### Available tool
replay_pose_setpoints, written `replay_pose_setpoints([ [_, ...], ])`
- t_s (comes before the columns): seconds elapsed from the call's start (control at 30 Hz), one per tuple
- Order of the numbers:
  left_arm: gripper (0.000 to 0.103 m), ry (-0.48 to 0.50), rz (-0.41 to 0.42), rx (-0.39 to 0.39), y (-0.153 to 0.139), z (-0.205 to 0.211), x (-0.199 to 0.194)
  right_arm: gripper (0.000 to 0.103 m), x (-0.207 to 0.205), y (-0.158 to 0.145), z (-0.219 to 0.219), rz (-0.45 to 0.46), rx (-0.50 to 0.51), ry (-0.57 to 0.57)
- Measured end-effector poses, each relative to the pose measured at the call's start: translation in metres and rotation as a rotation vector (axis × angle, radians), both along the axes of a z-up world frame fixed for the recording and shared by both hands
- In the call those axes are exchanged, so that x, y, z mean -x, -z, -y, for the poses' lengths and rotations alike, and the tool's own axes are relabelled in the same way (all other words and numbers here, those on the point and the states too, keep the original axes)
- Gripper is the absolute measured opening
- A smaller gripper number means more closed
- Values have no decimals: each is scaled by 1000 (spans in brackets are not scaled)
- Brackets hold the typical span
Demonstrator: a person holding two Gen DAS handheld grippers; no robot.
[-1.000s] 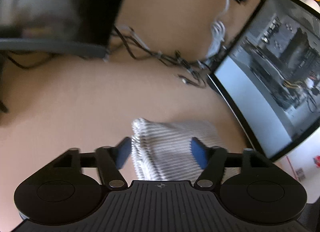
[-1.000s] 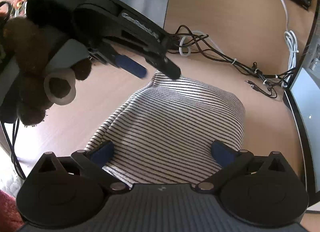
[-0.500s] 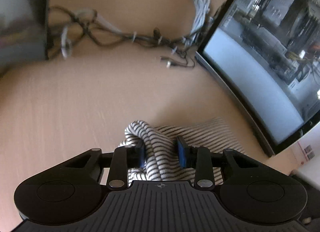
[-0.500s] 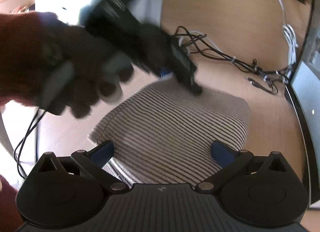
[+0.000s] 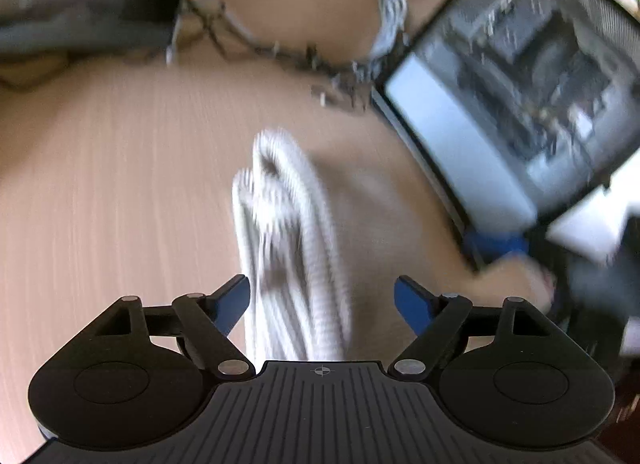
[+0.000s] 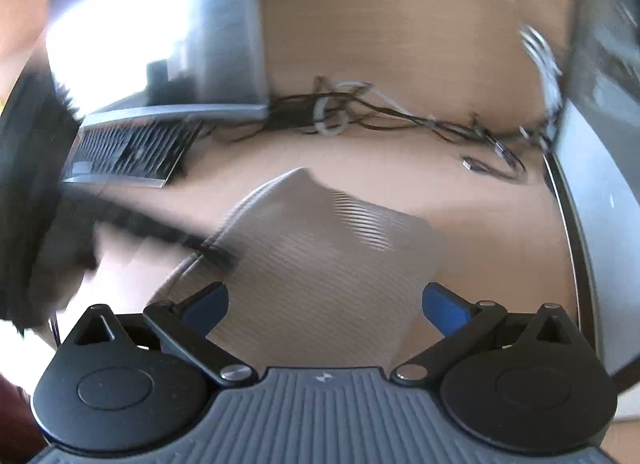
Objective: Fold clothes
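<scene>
A folded white garment with thin dark stripes (image 6: 320, 260) lies on the wooden desk. In the left wrist view it (image 5: 288, 248) shows edge-on as stacked folds, blurred by motion. My left gripper (image 5: 322, 300) is open, its blue pads on either side of the fold's near end without touching. My right gripper (image 6: 325, 304) is open over the garment's near edge, pads wide apart. The left gripper also shows in the right wrist view (image 6: 168, 236) as a dark blur at the garment's left edge.
A laptop (image 6: 152, 75) stands at the back left with its keyboard toward the garment. A tangle of cables (image 6: 400, 119) runs along the desk's back. A large monitor (image 5: 520, 103) stands at the right, close to the garment.
My left gripper has opened and let go of the pinched fold, which now lies loose between its pads. Both views have swung and are blurred. The right gripper stays open.
</scene>
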State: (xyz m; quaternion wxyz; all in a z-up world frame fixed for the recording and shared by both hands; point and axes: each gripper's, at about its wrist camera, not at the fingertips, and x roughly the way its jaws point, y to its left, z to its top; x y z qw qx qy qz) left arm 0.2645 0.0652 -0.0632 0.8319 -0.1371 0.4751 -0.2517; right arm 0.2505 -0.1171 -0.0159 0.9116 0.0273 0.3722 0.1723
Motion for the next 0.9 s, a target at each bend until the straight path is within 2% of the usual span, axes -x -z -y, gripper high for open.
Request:
replay_pose_setpoints([
  [0.03, 83, -5, -33, 0, 8, -1, 1, 103, -5, 4, 6, -27, -16, 30],
  [0.07, 73, -5, -64, 35, 15, -2, 2, 103, -10, 8, 13, -55, -32, 60],
  [0.1, 71, -2, -90, 86, 19, -3, 4, 103, -14, 12, 18, -77, -44, 85],
  [0.13, 71, 18, -94, 115, 20, 1, 6, 103, -13, 13, 19, -79, -40, 92],
  [0.27, 55, 96, -106, 225, 21, 17, 17, 103, -20, 15, 22, -66, -18, 94],
  [0.3, 54, 101, -107, 230, 23, 22, 16, 103, -20, 15, 21, -60, -7, 91],
  [0.47, 51, 72, -62, 161, 22, 23, 19, 103, -20, 8, 14, -38, 22, 93],
  [0.53, 54, 53, -45, 128, 25, 15, 19, 103, -20, 15, 5, -61, 75, 93],
  [0.6, 59, 25, -63, 102, 32, 11, 19, 103, -20, 33, -7, -102, 162, 93],
  [0.7, 61, 1, -73, 121, 35, 7, 21, 103, -23, 37, -6, -125, 120, 134],
  [0.83, 62, 9, -51, 90, 29, 12, 23, 103, -27, 9, -13, -27, 139, 98],
  [0.9, 67, 7, -39, 62, 27, 15, 23, 103, -33, 1, -23, 15, 181, 68],
])
